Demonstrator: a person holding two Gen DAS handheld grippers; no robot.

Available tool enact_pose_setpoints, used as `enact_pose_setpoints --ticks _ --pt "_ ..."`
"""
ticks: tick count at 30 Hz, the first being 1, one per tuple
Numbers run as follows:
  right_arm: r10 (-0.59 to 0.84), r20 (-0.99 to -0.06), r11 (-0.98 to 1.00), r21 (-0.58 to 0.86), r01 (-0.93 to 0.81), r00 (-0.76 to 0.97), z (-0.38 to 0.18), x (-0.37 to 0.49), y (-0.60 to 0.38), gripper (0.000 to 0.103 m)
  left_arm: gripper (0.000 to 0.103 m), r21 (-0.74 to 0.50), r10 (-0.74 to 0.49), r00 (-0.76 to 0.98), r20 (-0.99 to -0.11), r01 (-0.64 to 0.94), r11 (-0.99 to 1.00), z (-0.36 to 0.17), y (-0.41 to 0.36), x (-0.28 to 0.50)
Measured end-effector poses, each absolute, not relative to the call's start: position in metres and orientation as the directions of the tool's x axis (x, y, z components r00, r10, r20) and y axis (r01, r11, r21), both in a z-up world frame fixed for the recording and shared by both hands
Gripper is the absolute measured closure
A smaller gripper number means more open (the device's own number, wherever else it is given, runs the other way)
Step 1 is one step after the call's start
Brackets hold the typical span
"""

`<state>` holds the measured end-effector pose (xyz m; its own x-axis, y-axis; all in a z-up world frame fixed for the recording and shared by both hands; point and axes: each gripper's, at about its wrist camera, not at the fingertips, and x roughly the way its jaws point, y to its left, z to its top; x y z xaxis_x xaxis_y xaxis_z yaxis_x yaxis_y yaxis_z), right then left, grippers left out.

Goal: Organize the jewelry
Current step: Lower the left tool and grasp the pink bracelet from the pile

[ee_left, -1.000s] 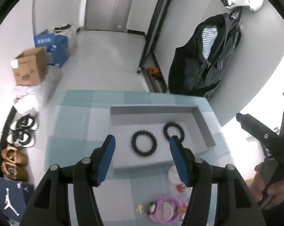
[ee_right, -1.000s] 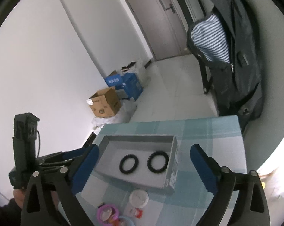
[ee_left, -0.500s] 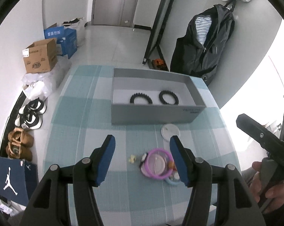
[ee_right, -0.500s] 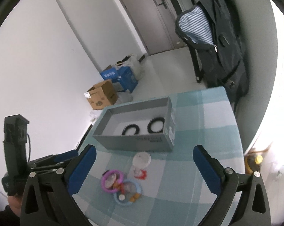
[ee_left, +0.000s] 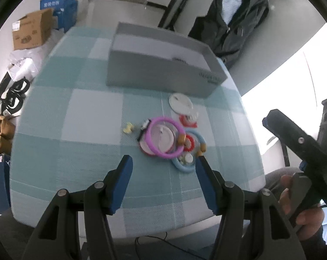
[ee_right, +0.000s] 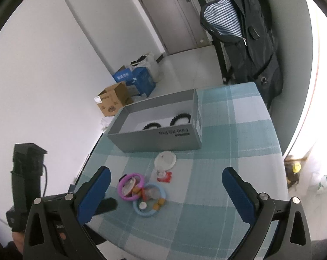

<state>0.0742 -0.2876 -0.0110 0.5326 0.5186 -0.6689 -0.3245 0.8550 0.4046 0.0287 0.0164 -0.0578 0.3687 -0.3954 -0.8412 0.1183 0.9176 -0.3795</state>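
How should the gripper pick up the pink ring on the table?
Probably by its left arc, coming down from above. The pink ring lies flat, and its right side overlaps the blue ring and small orange beads. The left arc has mostly bare tablecloth outside it, so one finger can drop inside the hoop and one outside.

Bright daylight floods in from the right, blown out to white glare along that edge in both views. The left wrist view is smeared by motion blur, softening the grey box point(ee_left: 163, 71) and tabletop point(ee_left: 94, 112); fisheye curvature bends everything near the dark circular rims.
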Motion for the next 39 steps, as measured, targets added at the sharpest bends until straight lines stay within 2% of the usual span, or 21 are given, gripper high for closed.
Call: enact_pose_setpoints --ticks 9,13,17,23,25,27,36,39 --pt "0.501 -0.687 0.865 0.388 -0.317 0.527 -0.016 0.073 -0.292 0.000 0.048 -0.304 -0.338 0.381 -0.861 0.147 0.941 -0.060 0.003 0.044" --pt "0.507 -0.683 0.862 0.407 -0.302 0.527 -0.016 0.076 -0.296 0.000 0.048 -0.198 -0.267 0.388 -0.882 0.210 0.958 -0.063 -0.016 0.048" --pt "0.508 -0.674 0.861 0.410 -0.301 0.535 -0.014 0.076 -0.296 0.000 0.048 -0.219 -0.286 0.379 -0.880 0.210 0.953 -0.066 -0.013 0.052" --pt "0.513 -0.671 0.858 0.415 -0.302 0.535 -0.013 0.077 -0.296 0.000 0.072 -0.296 -0.344 0.382 -0.857 0.180 0.938 -0.067 0.004 0.055" --pt "0.514 -0.669 0.857 0.417 -0.301 0.536 -0.013 0.078 -0.296 0.000 0.085 -0.317 -0.356 0.384 -0.852 0.162 0.934 -0.068 0.010 0.056" --pt "0.516 -0.669 0.856 0.422 -0.299 0.535 -0.013 0.079 -0.296 0.000 0.091 -0.333 -0.366 0.376 -0.851 0.153 0.930 -0.071 0.012 0.059" --pt "0.514 -0.671 0.857 0.417 -0.301 0.533 -0.013 0.079 -0.293 0.000 0.094 -0.241 -0.285 0.383 -0.879 0.159 0.958 -0.077 0.004 0.061" --pt "0.510 -0.677 0.860 0.413 -0.300 0.531 -0.014 0.080 -0.292 0.000 0.094 -0.272 -0.307 0.372 -0.876 0.144 0.951 -0.078 0.008 0.064"
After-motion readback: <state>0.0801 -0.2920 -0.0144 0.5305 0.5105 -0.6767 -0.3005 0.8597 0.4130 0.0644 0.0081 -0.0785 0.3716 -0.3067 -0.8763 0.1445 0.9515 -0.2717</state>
